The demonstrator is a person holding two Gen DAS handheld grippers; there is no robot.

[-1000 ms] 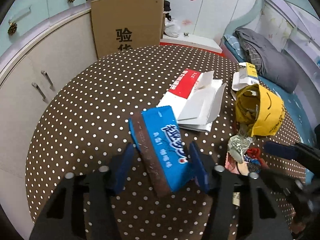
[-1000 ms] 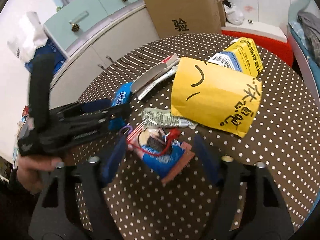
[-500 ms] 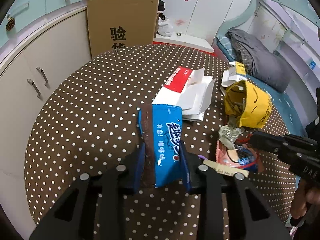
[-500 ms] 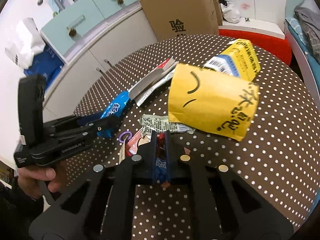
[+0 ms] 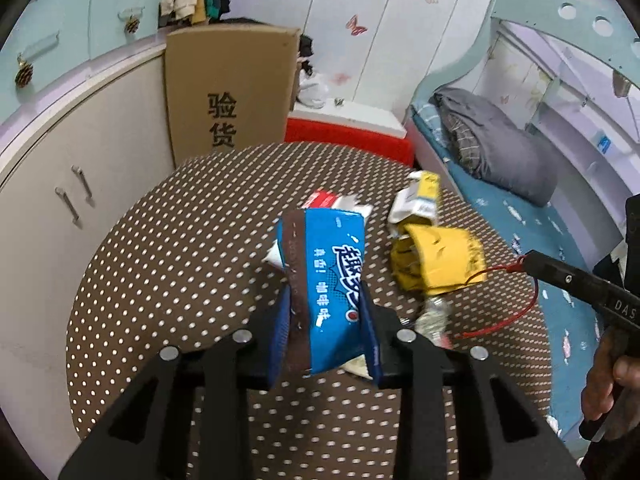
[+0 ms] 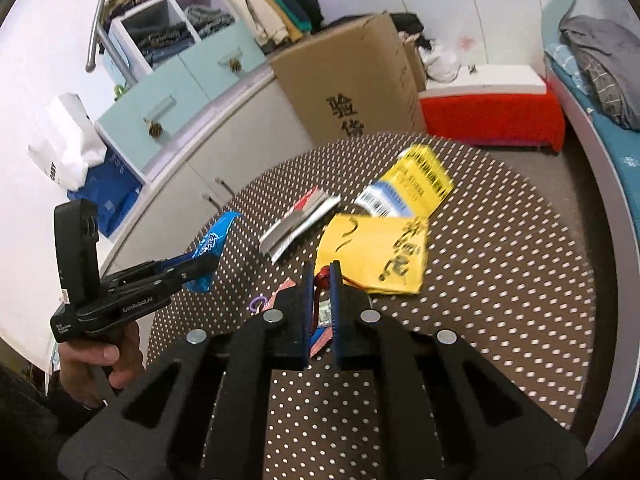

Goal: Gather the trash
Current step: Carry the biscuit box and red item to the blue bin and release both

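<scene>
Reference landmark: the yellow bag (image 6: 376,252) on the polka-dot table (image 6: 500,264).

**Left gripper** (image 5: 326,316). Your jaws are clamped on the lower half of the blue snack wrapper (image 5: 326,276), which stands upright, clear of the table, on the cabinet side of the yellow bag. The film is glossy and the upper half is unsupported. If you tilt or swing sharply, the wrapper is likely to fold over or slide out between the pads.

**Right gripper** (image 6: 320,280). Your jaws are clenched on a thin red string (image 5: 508,304), just in front of the near edge of the yellow bag. The string loops down toward the small litter pile (image 5: 434,318) beside that bag; what it is tied to cannot be told.

Hazards:
- A narrow cord gives little pad contact; it may slip free under load.
- If the cord is snagged under other pieces, pulling may drag or scatter them across the table.
- The torn white-and-red carton (image 6: 298,222) and the yellow-and-blue box (image 6: 408,184) behind the yellow bag remain uncollected; no bin is visible, so plan your drop route before moving away.
</scene>
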